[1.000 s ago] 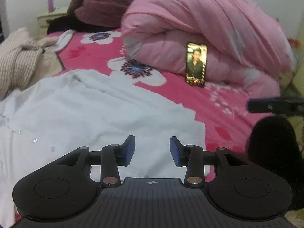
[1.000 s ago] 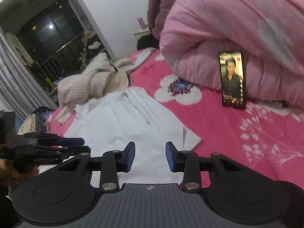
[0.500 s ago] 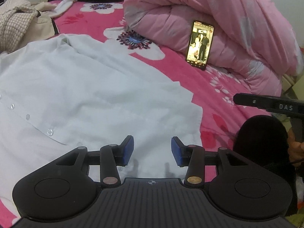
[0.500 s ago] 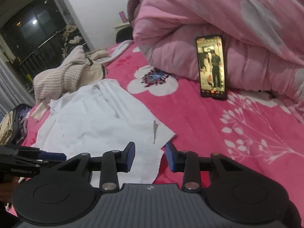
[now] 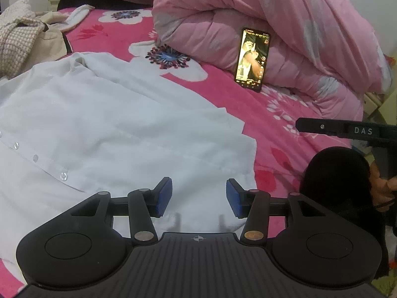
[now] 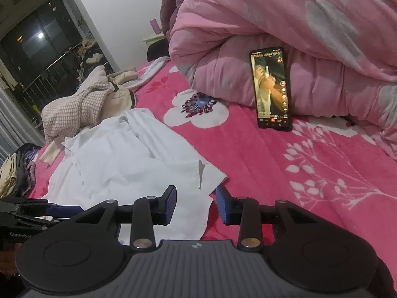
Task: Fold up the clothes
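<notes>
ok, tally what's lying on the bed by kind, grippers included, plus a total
White shirts: 1, white shirt
Other clothes, heaped: 1 pile; separate garments can't be told apart
Quilts: 1, pink quilt
Phones: 1, phone
Grippers: 2, left gripper, right gripper, both open and empty
Total: 6

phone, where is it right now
The phone stands propped against the pink duvet on the bed, right of centre in both views, beyond the white shirt.
</notes>
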`<state>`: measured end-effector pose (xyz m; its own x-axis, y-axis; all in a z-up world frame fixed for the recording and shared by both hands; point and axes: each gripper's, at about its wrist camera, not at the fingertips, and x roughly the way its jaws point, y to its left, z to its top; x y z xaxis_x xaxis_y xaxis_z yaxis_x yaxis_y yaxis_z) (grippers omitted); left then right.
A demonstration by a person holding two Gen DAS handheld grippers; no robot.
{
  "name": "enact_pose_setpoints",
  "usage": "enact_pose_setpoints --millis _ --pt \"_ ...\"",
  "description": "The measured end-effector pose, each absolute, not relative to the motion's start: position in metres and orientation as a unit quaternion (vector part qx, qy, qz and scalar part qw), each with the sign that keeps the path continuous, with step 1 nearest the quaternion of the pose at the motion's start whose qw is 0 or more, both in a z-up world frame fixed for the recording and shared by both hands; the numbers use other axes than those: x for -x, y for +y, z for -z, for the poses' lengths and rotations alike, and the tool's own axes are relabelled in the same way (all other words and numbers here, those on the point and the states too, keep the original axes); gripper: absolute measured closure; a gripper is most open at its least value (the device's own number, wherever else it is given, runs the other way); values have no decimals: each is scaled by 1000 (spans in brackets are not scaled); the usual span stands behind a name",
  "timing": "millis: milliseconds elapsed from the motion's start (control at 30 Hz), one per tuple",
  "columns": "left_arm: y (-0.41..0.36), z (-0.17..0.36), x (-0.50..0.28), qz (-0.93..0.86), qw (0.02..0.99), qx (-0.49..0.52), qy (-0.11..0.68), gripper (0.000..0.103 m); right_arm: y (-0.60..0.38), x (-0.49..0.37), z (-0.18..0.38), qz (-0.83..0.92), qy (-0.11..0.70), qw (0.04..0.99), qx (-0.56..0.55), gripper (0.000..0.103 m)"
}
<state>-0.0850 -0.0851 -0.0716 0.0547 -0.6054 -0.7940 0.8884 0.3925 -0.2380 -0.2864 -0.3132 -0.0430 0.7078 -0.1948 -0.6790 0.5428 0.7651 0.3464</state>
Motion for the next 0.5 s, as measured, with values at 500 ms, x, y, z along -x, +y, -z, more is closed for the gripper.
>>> enact_pose_setpoints --millis 500 --pt "-84 78 81 524 701 -151 459 52 -369 268 36 203 323 874 -299 65"
